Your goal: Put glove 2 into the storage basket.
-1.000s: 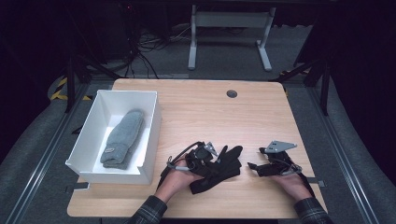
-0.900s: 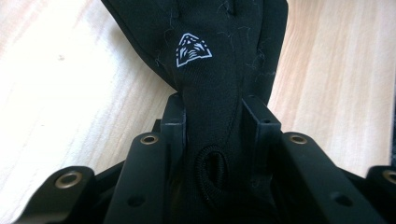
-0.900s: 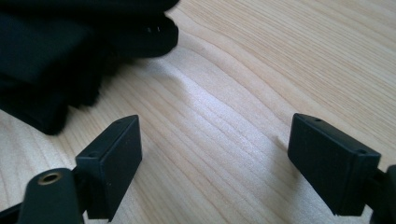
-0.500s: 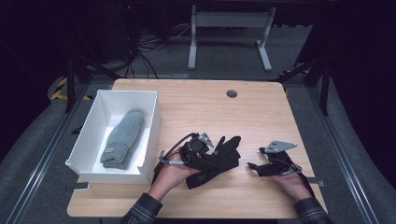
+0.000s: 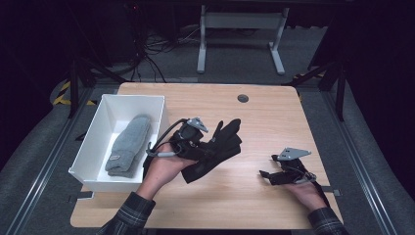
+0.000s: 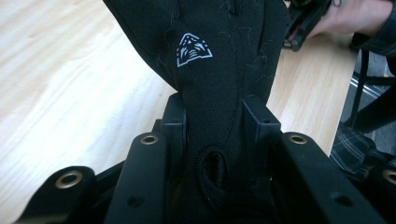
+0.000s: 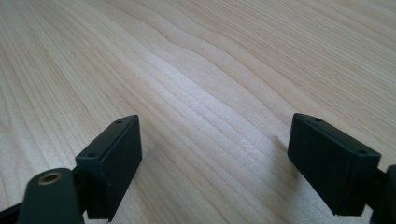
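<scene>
To your left the white bin walls off the table edge. Bare table lies open ahead, and between the dangling black glove and your right gripper.

Glove pinched in left gripper above table centre, just right of bin with mitten inside; right gripper resting well apart at right.

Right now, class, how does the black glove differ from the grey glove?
The black glove is clamped in the left gripper, lifted above the table; the grey glove lies flat inside the white box, untouched. The black glove looks smooth with a white logo; the grey glove looks knitted. Both are gloves.
</scene>
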